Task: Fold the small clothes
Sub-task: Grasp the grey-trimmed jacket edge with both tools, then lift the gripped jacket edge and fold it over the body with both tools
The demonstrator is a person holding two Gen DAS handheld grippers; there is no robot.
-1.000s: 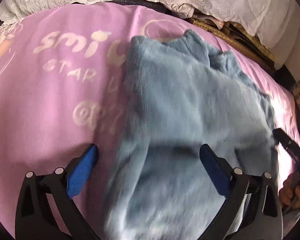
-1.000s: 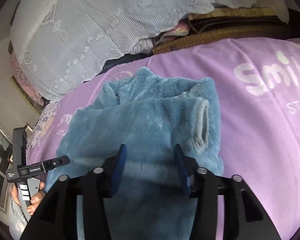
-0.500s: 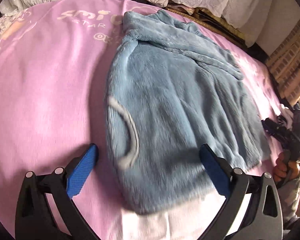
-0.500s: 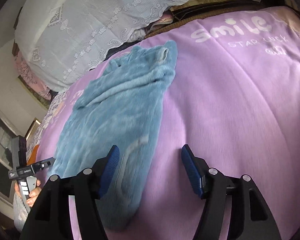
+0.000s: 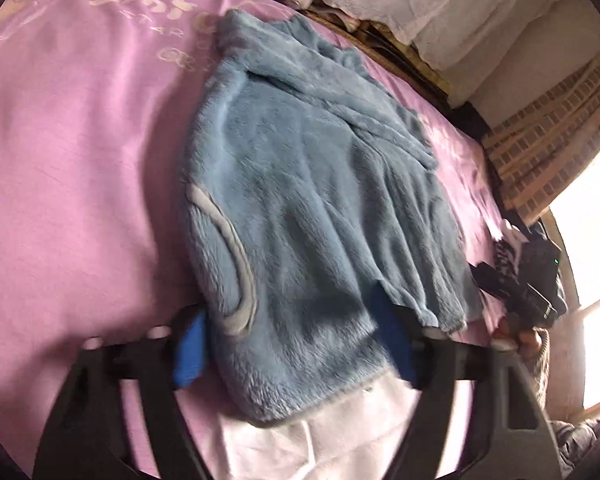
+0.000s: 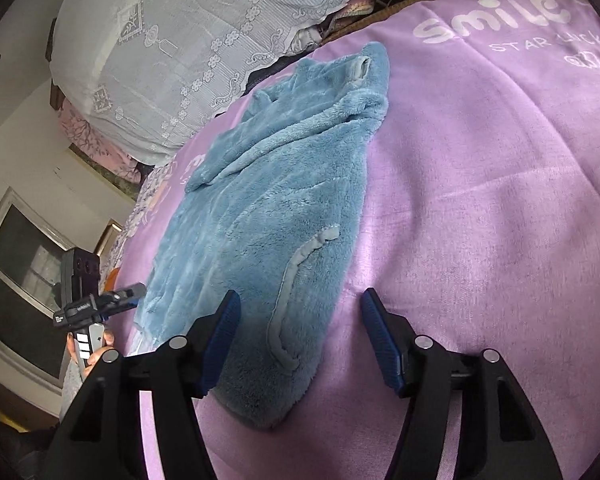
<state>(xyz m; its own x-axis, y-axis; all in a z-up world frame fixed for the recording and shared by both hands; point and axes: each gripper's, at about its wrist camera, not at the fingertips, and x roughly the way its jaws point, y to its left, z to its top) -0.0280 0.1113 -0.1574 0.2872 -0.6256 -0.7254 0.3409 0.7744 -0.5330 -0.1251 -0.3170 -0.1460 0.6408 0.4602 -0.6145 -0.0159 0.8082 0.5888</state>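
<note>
fleece [image 5: 308, 208] — a small blue plush garment, lying flat along the pink bed cover [image 5: 72, 168], hem end toward the cameras and collar end toward the pillows under a white lace cloth [image 6: 188, 40]. a pale piped pocket seam [image 6: 288, 296] curves near the hem.

by the look of it the fleece is light, thick and limp: it should drape and sag from any single hold, and the pile will likely compress between pads rather than slip. i judge the hem corners the best hold, one per claw, pinching through both layers so the fold lifts evenly; a grip in the middle would only bunch it.

the left claw [image 5: 296, 348] points down at the hem, its jaws closing with the hem edge between the blue pads; the frame is blurred, so i cannot tell whether they press the cloth yet. white fabric [image 5: 332, 436] shows under the hem there.

the right claw [image 6: 300, 340] also tilts down over the hem's other corner, its jaws closing, with the fleece beside the left pad and between the pads, apparently not pinched. the other claw's handle and a hand [image 6: 88, 344] show at left, off the bed.
</note>
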